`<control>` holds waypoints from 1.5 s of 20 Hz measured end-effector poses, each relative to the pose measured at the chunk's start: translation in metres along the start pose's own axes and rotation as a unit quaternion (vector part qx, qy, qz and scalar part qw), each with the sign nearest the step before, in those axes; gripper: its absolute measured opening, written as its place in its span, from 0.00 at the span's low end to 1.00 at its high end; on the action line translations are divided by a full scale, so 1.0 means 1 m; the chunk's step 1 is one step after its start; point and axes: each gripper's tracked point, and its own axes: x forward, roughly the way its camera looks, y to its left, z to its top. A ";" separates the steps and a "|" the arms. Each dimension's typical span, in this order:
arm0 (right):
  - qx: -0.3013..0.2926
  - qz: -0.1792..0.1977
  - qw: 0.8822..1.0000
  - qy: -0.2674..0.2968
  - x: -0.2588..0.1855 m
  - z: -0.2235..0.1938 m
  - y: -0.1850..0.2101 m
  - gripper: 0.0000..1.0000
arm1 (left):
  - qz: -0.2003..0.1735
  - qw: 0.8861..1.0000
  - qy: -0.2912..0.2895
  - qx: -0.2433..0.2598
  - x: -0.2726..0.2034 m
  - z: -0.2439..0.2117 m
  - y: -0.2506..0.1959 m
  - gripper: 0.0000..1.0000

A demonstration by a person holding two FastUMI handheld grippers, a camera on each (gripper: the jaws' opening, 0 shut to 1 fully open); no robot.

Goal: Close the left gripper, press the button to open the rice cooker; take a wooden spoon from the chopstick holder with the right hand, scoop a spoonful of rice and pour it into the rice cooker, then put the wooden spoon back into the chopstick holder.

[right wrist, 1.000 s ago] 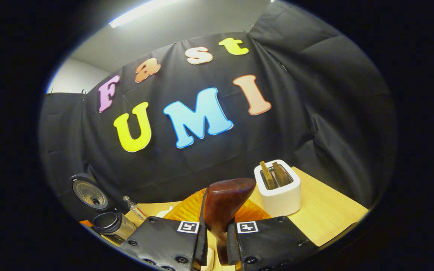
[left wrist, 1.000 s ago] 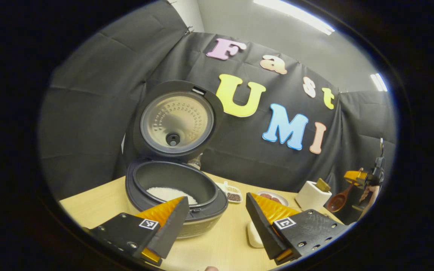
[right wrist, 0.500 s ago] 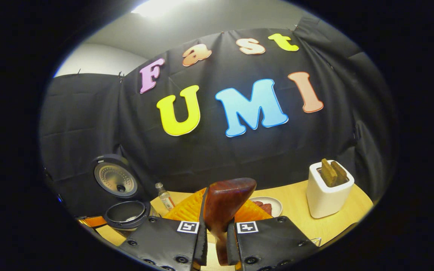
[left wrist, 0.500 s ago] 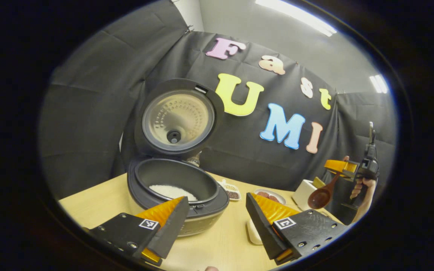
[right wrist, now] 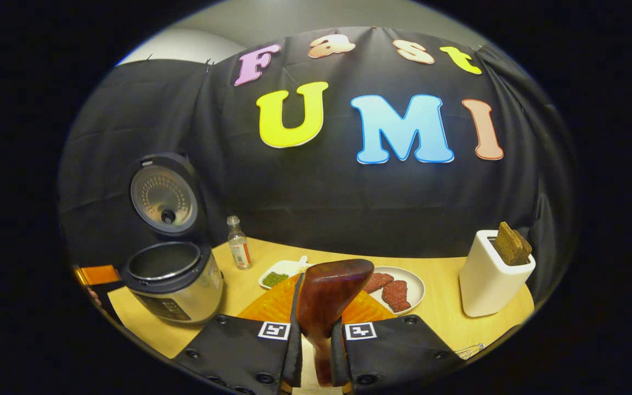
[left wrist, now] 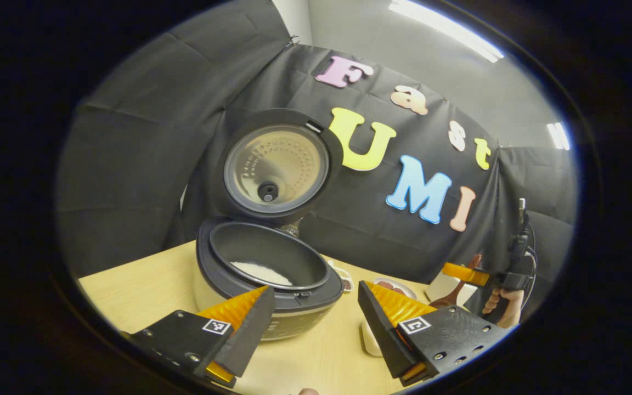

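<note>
The rice cooker (left wrist: 272,285) stands open on the wooden table, its lid (left wrist: 276,167) upright and white rice (left wrist: 261,272) lying in the pot. My left gripper (left wrist: 316,312) hovers open just in front of the cooker, holding nothing. In the right gripper view, my right gripper (right wrist: 316,334) is shut on the handle of the dark wooden spoon (right wrist: 329,291), whose bowl stands up between the fingers. The cooker (right wrist: 173,285) sits to its far left and the white chopstick holder (right wrist: 494,280) to its right. In the left gripper view, the right gripper (left wrist: 467,274) and the hand holding it are at the far right.
A small bottle (right wrist: 237,242), a little dish of green bits (right wrist: 278,276) and a plate of red meat slices (right wrist: 398,288) stand along the back of the table. A pale object (left wrist: 370,340) lies on the table between my left fingers. The black cloth wall is close behind.
My right gripper has swung left with the spoon, away from the chopstick holder, and dropped lower. The cooker now shows larger in its view. My left gripper has only shifted slightly.
</note>
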 end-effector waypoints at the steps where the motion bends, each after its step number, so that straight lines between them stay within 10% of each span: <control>1: -0.009 -0.003 1.000 0.012 0.003 -0.010 0.001 0.23 | 0.000 1.000 0.002 -0.004 -0.001 0.000 0.002 0.94; 15: -0.126 -0.001 0.987 0.099 0.023 -0.065 0.031 0.23 | 0.002 1.000 0.008 -0.023 -0.002 -0.002 0.012 0.95; 30: 0.161 0.045 0.979 0.117 0.025 -0.076 0.040 0.23 | 0.002 1.000 0.013 -0.017 -0.003 0.000 0.018 0.95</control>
